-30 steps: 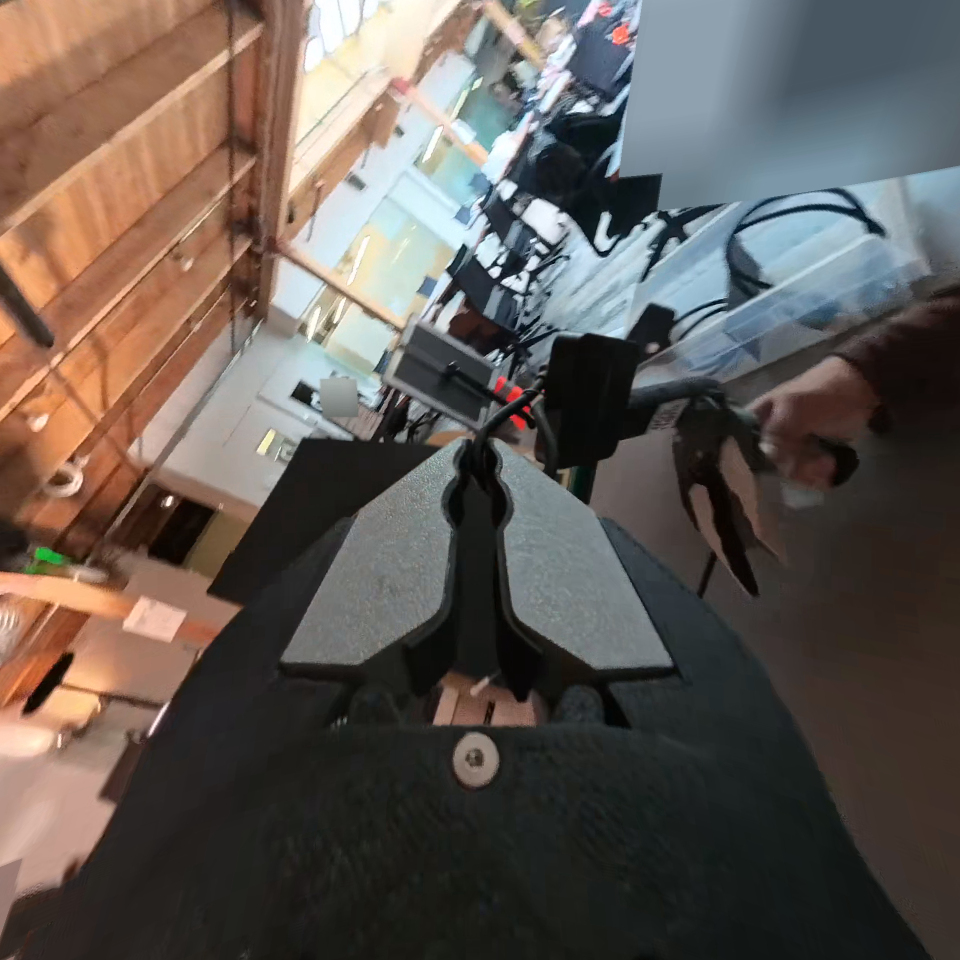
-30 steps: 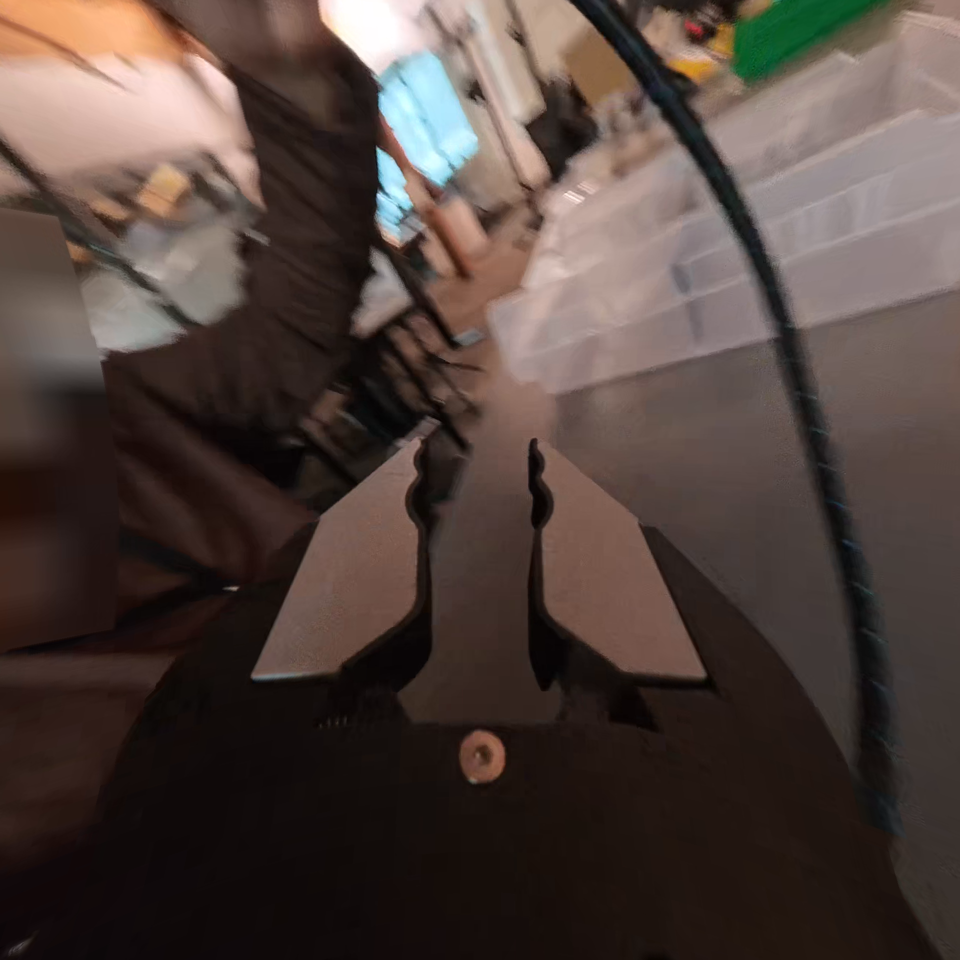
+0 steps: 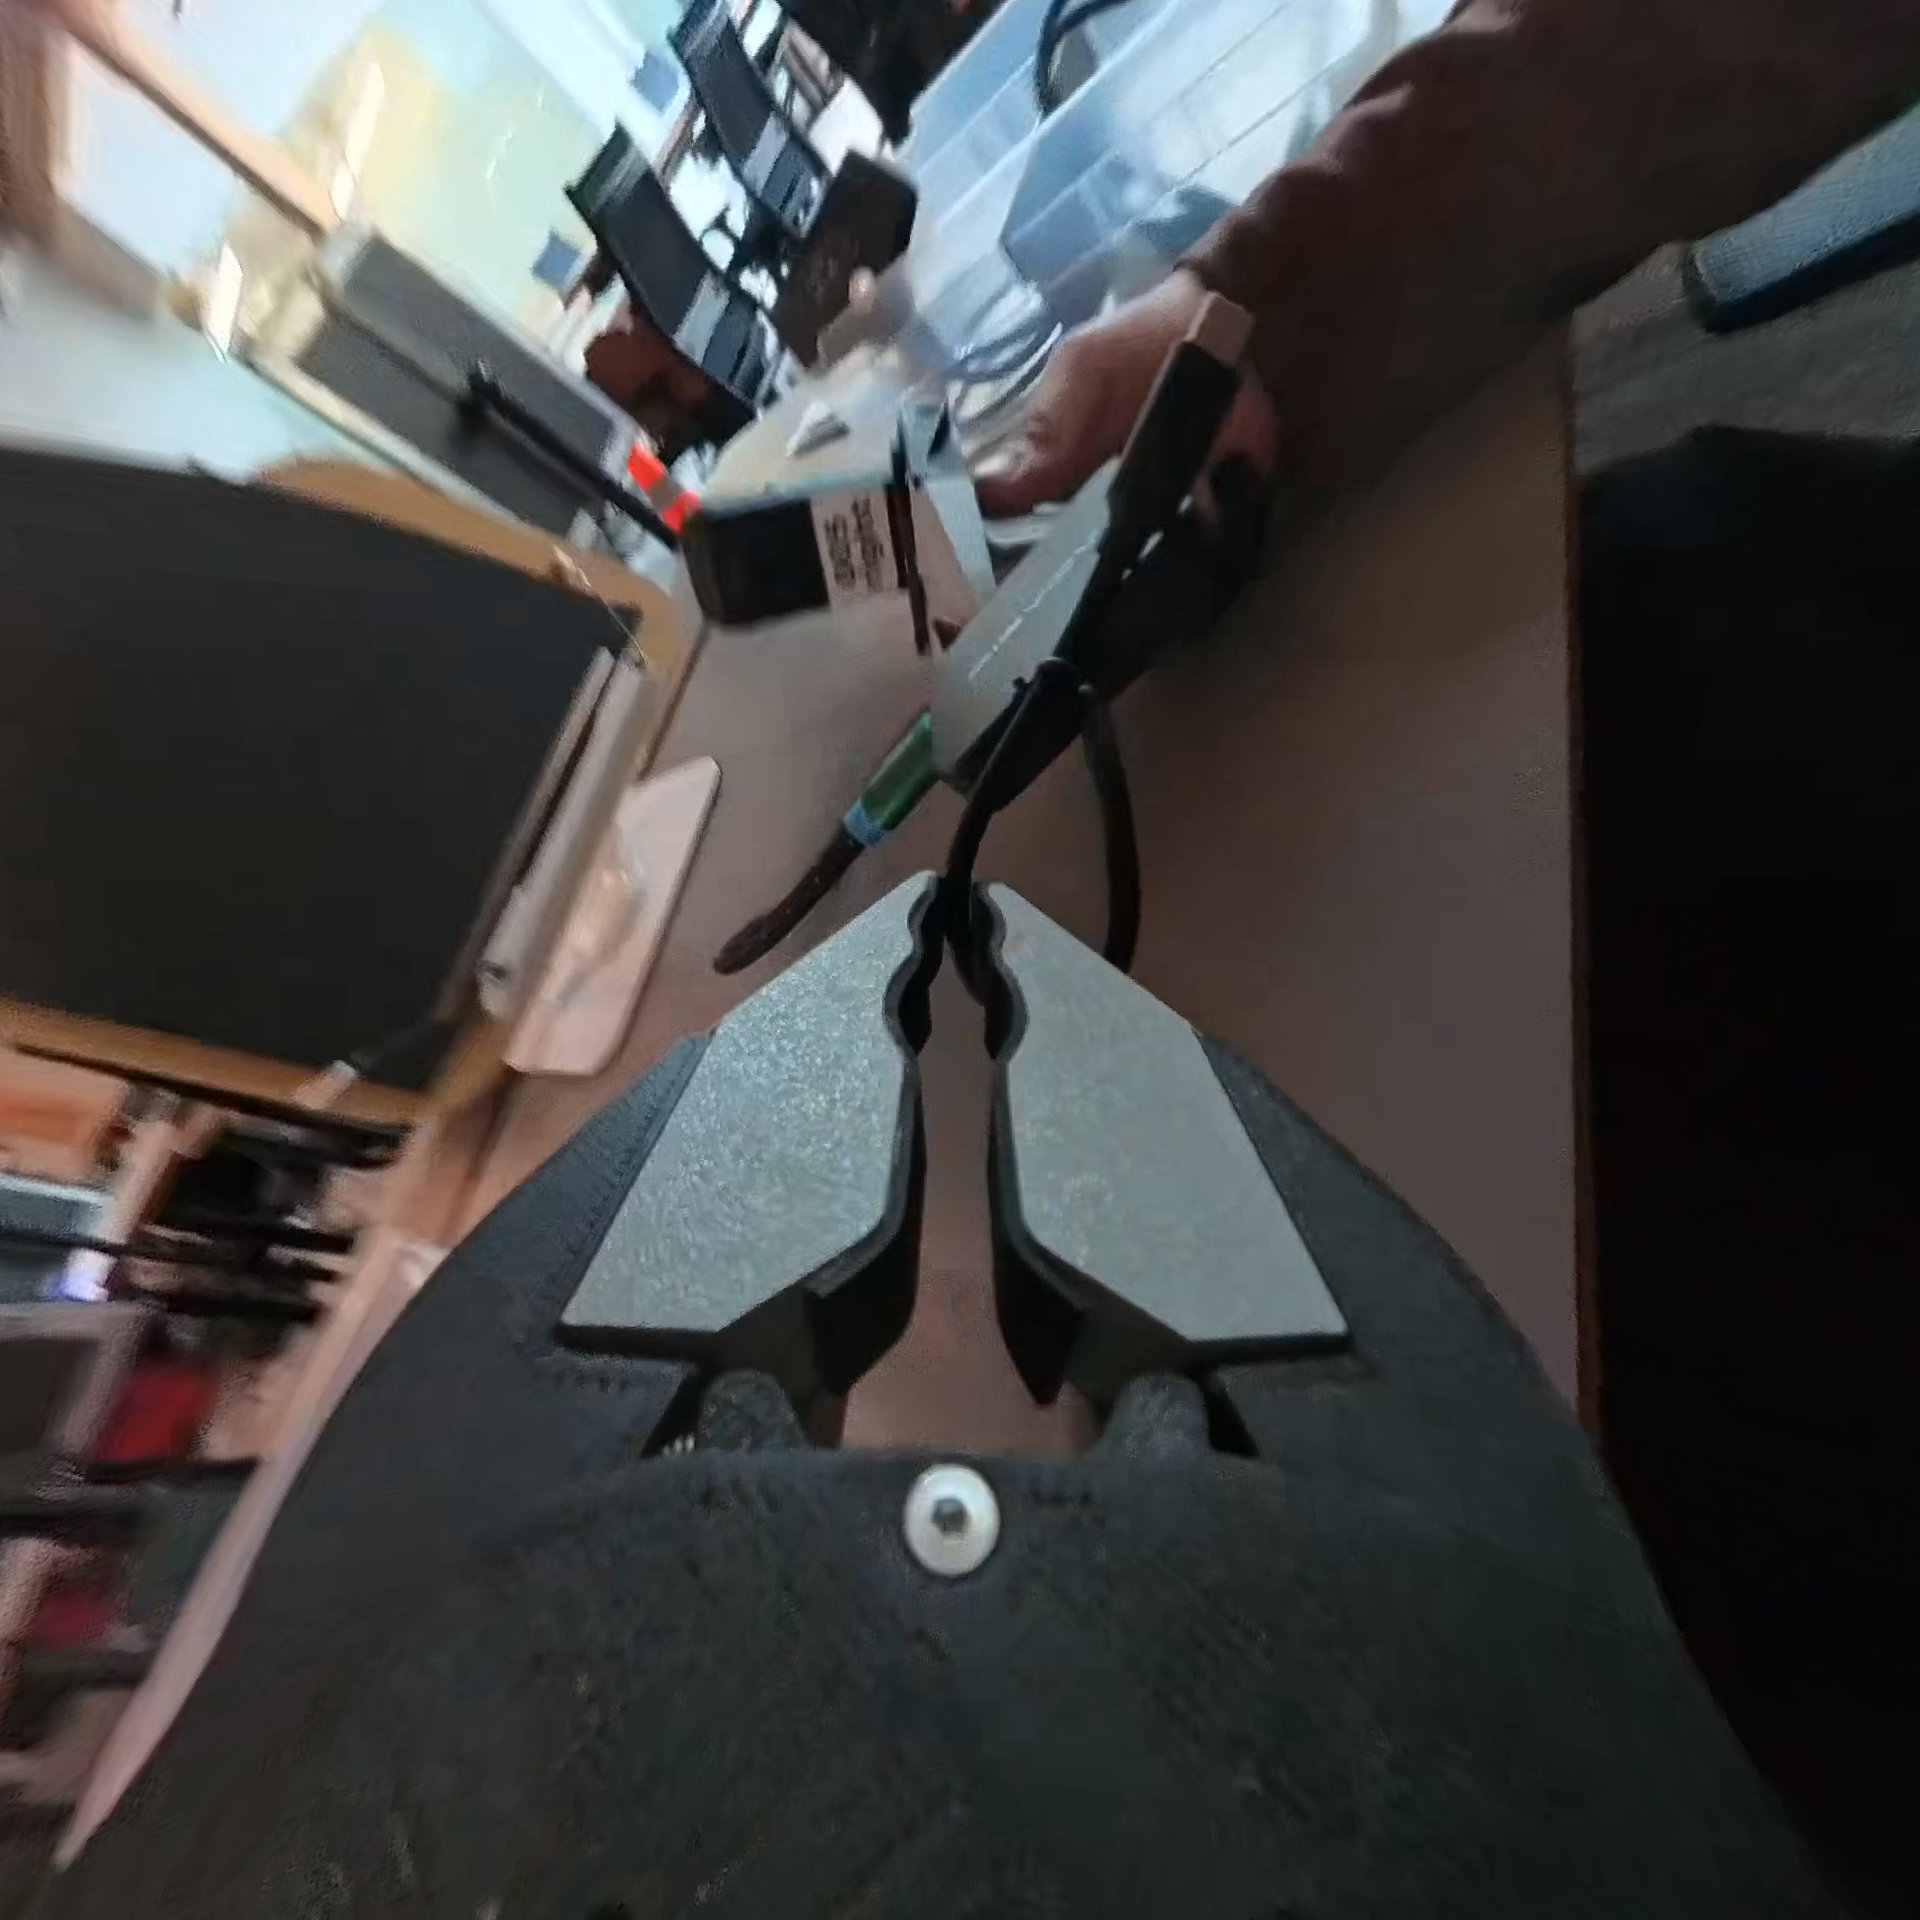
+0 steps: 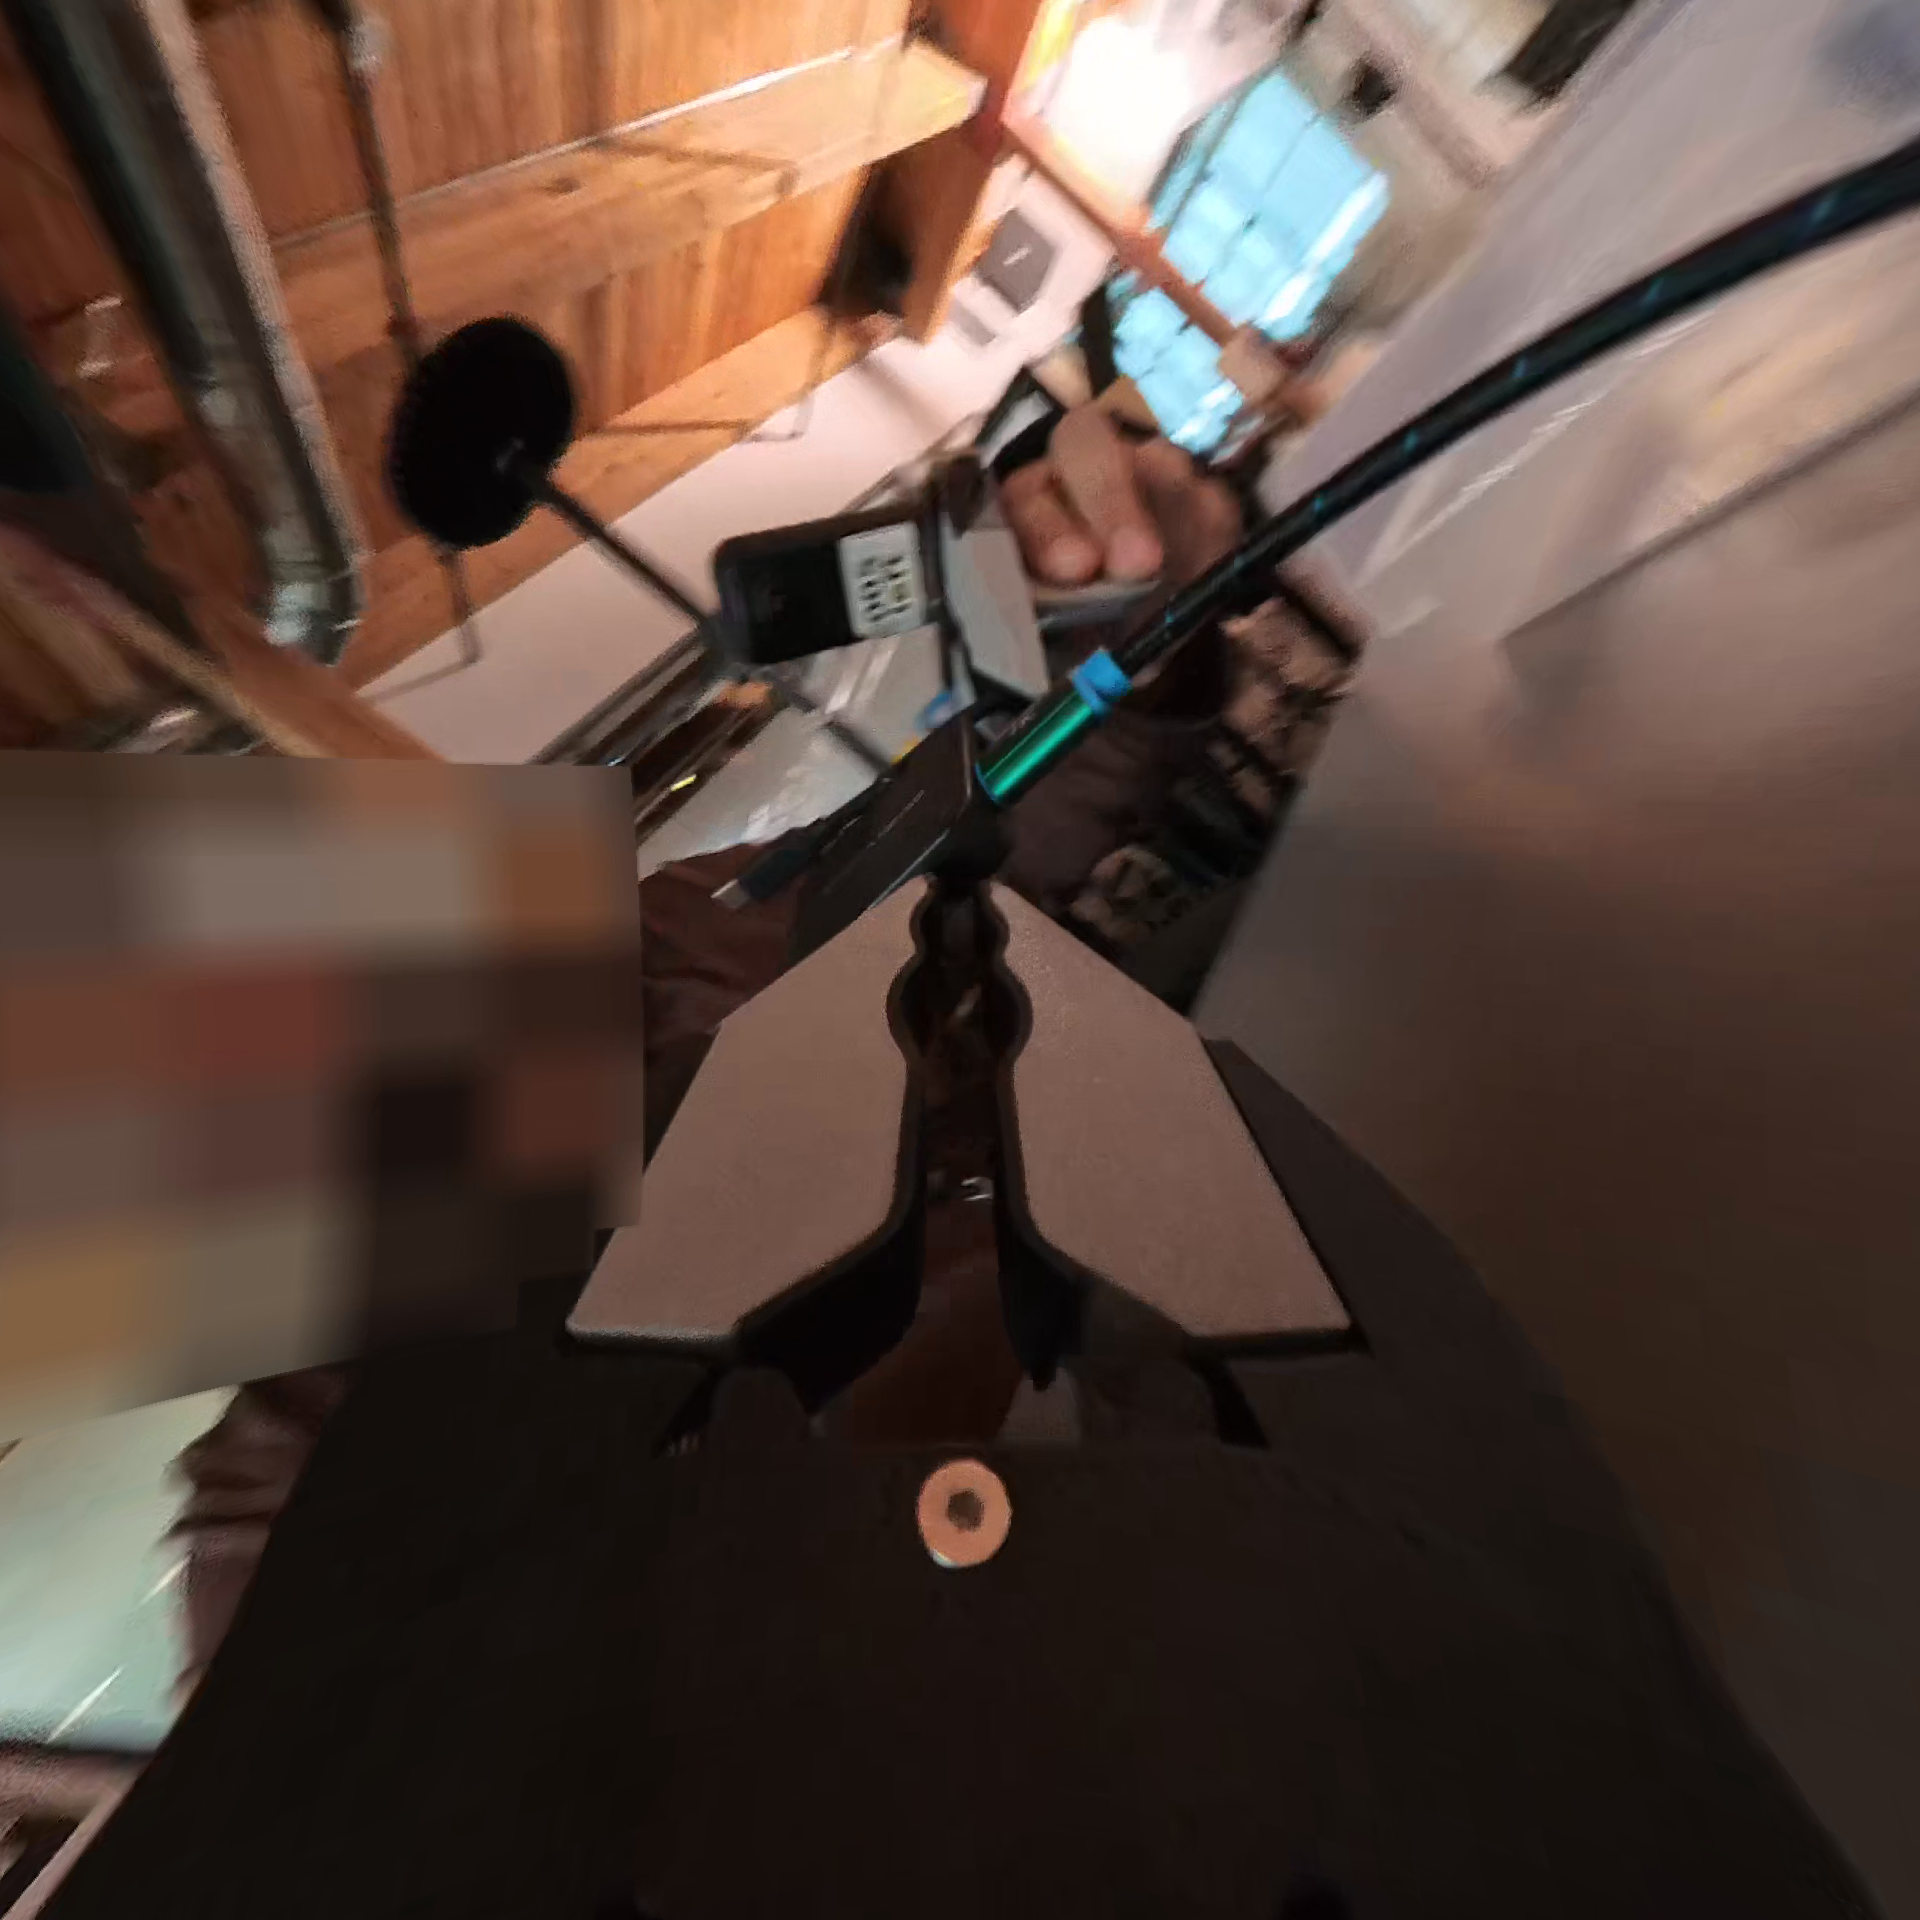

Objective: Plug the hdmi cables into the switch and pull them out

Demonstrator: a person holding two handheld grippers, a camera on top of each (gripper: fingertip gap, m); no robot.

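Switch (image 3: 1023, 634), a light grey box held above the table, looks easily tugged, so its stiff green plug (image 3: 894, 779) suits gripping better than the limp black cable (image 3: 971, 831) pinched by left gripper (image 3: 951, 914); right gripper (image 4: 961, 914) grips the switch's edge.

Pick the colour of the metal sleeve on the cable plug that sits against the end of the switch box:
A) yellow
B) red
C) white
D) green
D: the plug at the end of the switch box has a shiny green sleeve with a blue collar where the black cable leaves it; the left wrist view shows the same green plug against the box.
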